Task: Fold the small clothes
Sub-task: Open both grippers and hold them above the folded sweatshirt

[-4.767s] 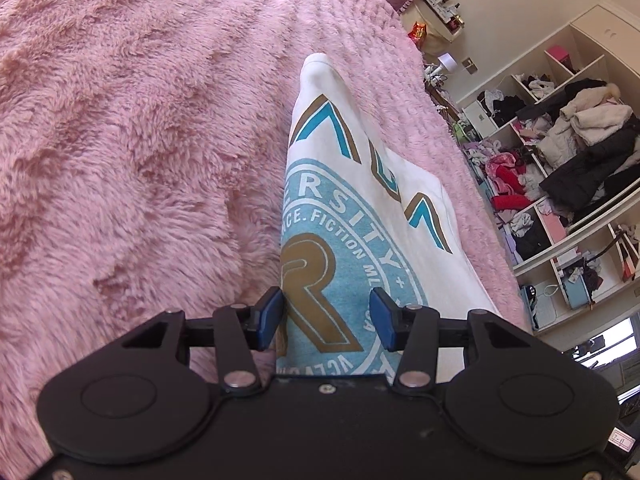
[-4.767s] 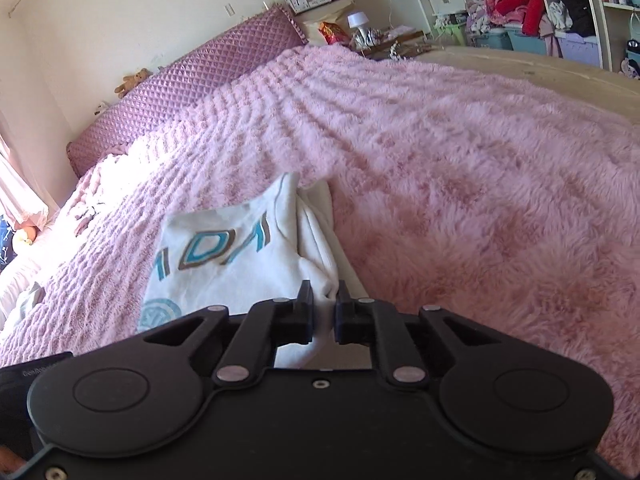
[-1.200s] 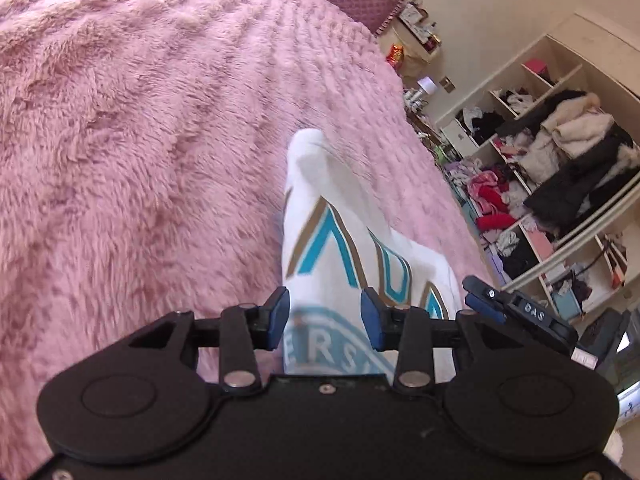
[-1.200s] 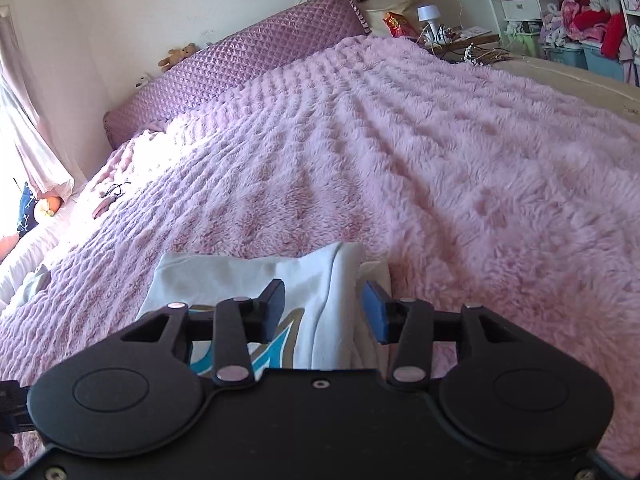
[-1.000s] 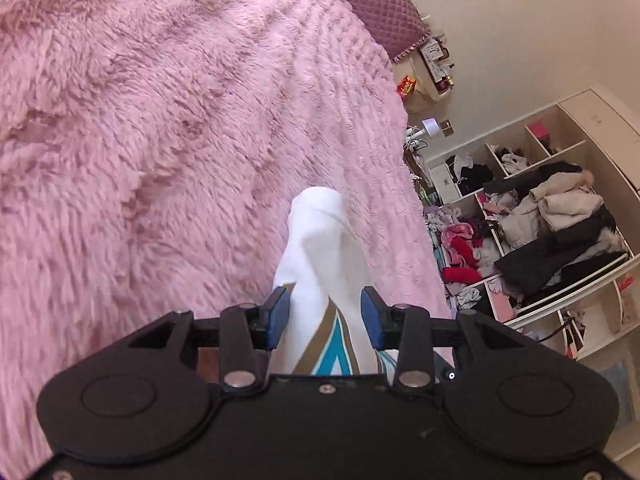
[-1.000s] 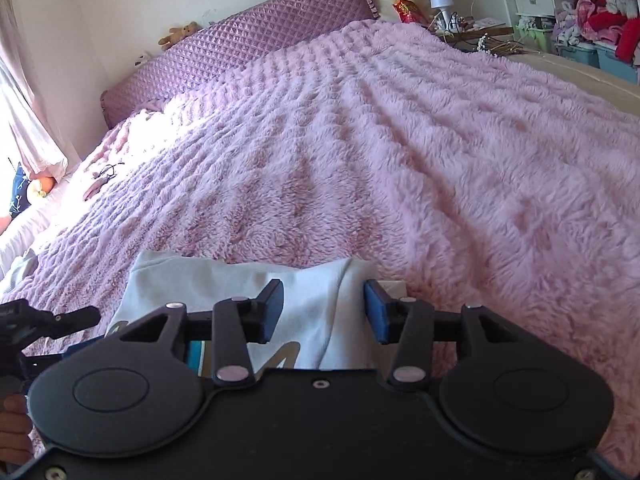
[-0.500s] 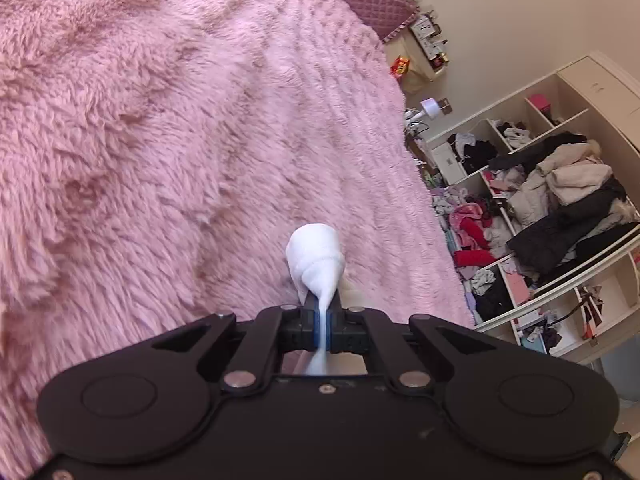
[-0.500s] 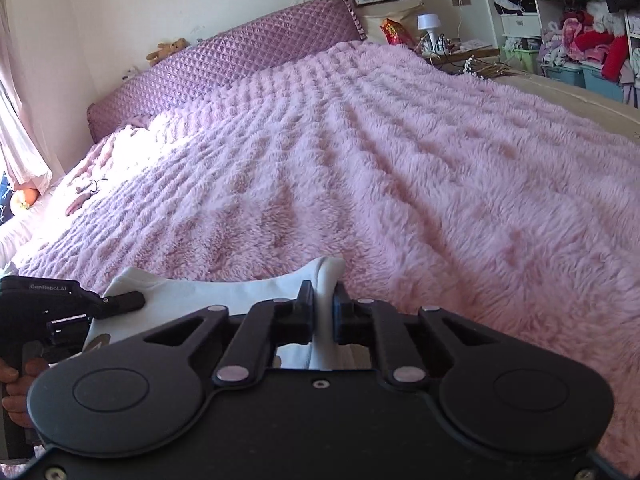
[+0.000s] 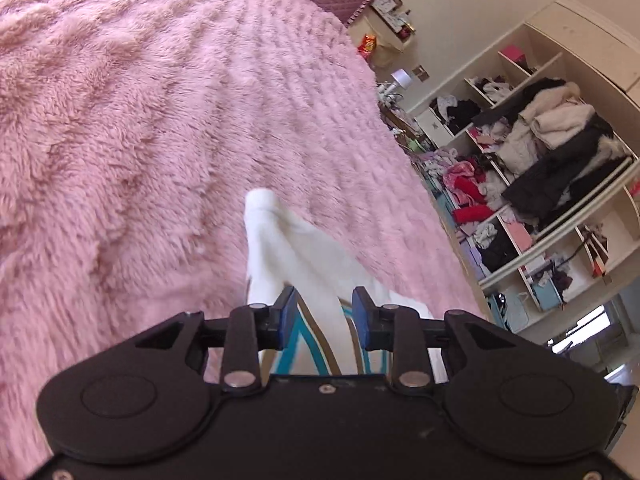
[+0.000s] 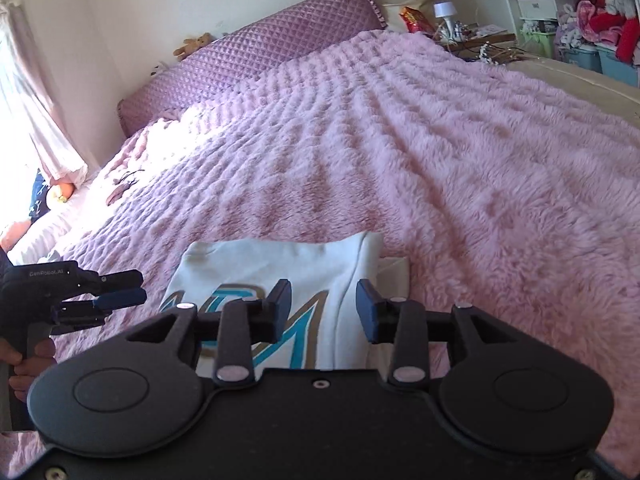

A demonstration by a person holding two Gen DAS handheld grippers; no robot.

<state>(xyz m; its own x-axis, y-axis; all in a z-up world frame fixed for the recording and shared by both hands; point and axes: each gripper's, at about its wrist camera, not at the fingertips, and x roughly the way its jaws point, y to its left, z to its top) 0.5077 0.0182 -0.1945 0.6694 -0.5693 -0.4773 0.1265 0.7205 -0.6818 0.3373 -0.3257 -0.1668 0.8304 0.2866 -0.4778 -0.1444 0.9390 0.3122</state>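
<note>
A white garment with teal and brown letters (image 10: 280, 268) lies folded on the pink fluffy bedspread (image 10: 460, 168). In the left wrist view the garment (image 9: 288, 248) runs away from the camera and passes between the open jaws. My left gripper (image 9: 324, 314) is open, its blue pads either side of the cloth. My right gripper (image 10: 323, 306) is open just above the garment's near part. The left gripper also shows in the right wrist view (image 10: 120, 288), at the garment's left side, held by a hand.
A purple quilted headboard (image 10: 248, 52) stands at the far end of the bed. A bedside table with a lamp (image 10: 446, 14) is beyond it. Open shelves full of clothes (image 9: 540, 152) stand along the bed's right side. A curtain (image 10: 36, 120) hangs at the left.
Half a second ago both grippers were shut on the garment's edge. Now both have opened and let go, and the folded cloth lies flat on the bedspread.
</note>
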